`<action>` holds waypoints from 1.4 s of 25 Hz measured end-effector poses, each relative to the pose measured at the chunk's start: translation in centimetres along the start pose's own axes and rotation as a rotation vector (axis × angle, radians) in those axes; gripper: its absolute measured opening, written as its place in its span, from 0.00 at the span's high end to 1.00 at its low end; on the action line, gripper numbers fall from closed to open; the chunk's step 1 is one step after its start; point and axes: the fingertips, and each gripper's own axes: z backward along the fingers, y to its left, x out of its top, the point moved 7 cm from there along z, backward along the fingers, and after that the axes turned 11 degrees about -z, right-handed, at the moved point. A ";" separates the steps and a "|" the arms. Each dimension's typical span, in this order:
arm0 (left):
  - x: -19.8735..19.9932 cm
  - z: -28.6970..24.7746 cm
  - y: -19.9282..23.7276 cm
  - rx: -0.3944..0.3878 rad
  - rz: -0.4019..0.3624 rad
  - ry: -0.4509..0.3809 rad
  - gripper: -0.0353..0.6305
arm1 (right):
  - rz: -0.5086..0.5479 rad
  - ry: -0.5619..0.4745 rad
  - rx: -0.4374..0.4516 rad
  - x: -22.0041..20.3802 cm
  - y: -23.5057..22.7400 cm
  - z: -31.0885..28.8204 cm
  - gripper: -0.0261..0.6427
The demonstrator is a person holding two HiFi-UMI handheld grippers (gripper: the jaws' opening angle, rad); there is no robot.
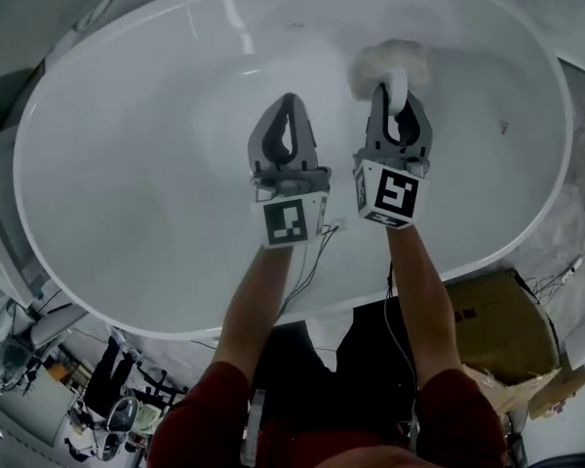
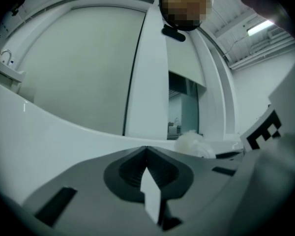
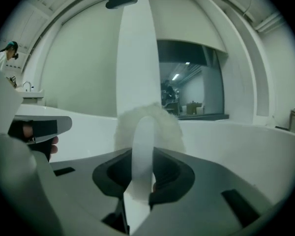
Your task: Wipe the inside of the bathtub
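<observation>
We note the jaws of the right gripper (image 3: 139,154) clamped on the white strap loop (image 3: 142,132) of a fluffy white wiping pad (image 1: 390,64). The fleece bulges just past the jaw tips, up at the far inner wall of the glossy white oval bathtub (image 1: 127,164); we cannot tell if it touches the wall.

The jaws of the left gripper (image 2: 146,150) are pressed together, tip to tip, with nothing held. It hangs over the tub floor just beside the right gripper, and the pad lies forward and to its right, apart from it.

Thin wires (image 1: 307,256) trail below the left gripper across the near rim. Dark red sleeves (image 1: 205,412) cover the person's upper arms. A brown cardboard box (image 1: 497,325) stands outside the tub, near the rim on our right.
</observation>
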 end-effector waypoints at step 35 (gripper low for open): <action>-5.7 -10.3 -19.7 -0.182 -0.085 0.079 0.92 | 0.030 0.089 -0.156 -7.8 -22.8 -14.1 0.83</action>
